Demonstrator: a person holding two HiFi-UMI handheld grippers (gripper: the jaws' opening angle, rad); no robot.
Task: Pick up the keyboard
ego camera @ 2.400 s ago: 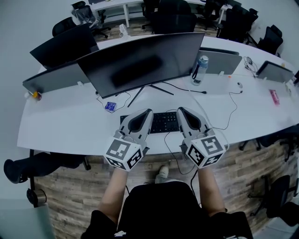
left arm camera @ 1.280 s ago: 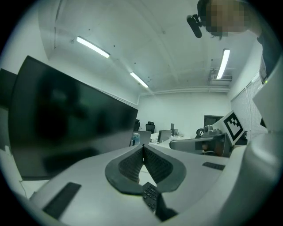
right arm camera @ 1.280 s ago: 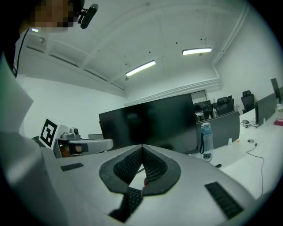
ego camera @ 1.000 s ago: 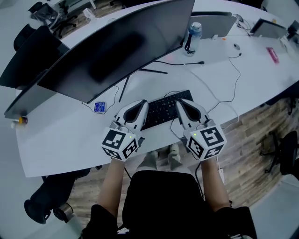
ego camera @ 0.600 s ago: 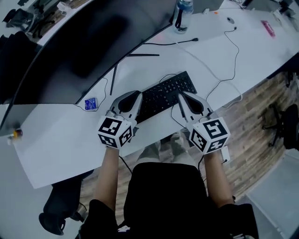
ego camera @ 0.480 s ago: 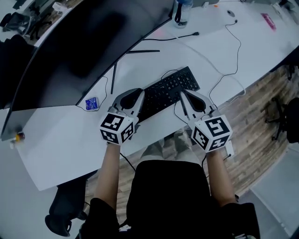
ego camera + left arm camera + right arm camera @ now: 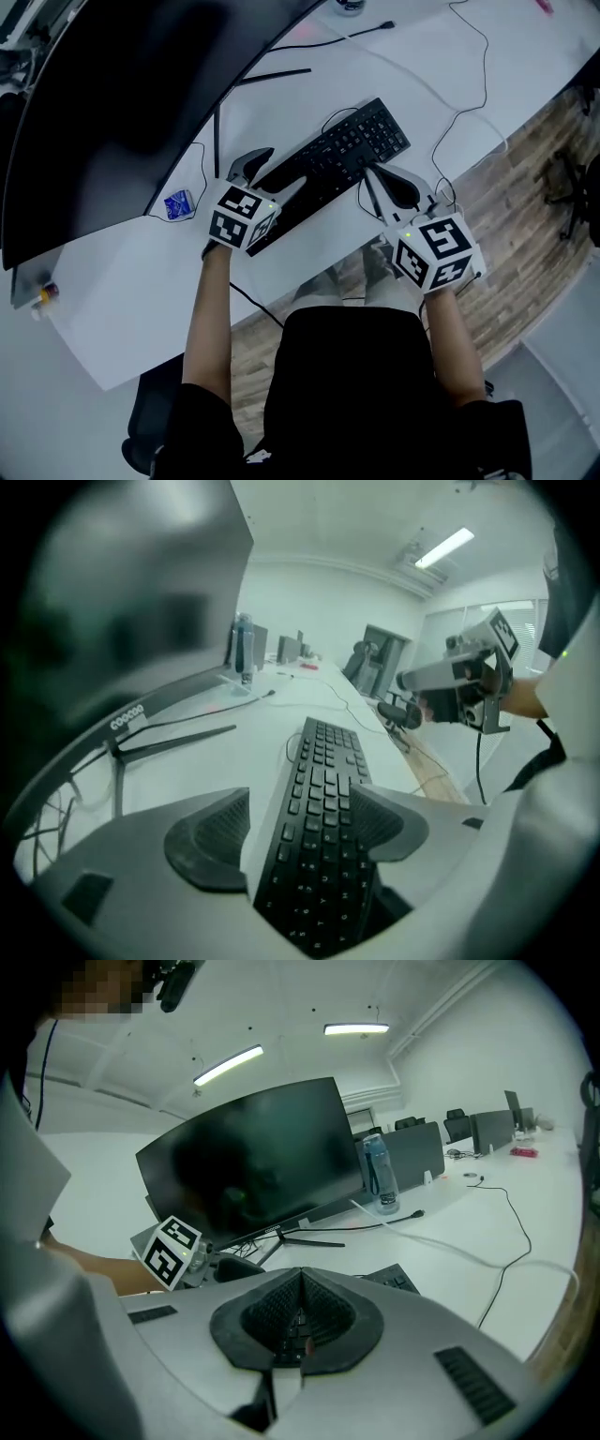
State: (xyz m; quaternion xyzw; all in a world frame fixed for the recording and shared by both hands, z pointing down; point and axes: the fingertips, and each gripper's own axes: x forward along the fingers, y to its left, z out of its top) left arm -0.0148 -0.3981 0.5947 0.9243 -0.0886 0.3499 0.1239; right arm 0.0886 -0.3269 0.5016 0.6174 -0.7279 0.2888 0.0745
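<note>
"Keyboard (image 7: 328,169) first: where is it?"

"Flat on the white bench (image 7: 141,272), in front of the dark monitor (image 7: 112,84), lying slantwise in the head view."

"And the left claw (image 7: 265,175)?"

"Its jaws have just been opening and stand wide, one on each side of the keyboard's left end, so that end sits between them. The pads don't look pressed on it yet, and a strip of bench shows beside one pad. I'd say it spread that wide because it has to span the keyboard from front edge to back edge."

"Right claw (image 7: 380,173)?"

"Pinched fully together with nothing in it. Its tip is at the near edge, toward the keyboard's other end. Whether it touches, I can't tell."

"Why there, and closed?"

"My guess is that a long, thin board gripped at one end alone would sag or twist, so the far end wants support. To grip there, that claw would have to open first."
</note>
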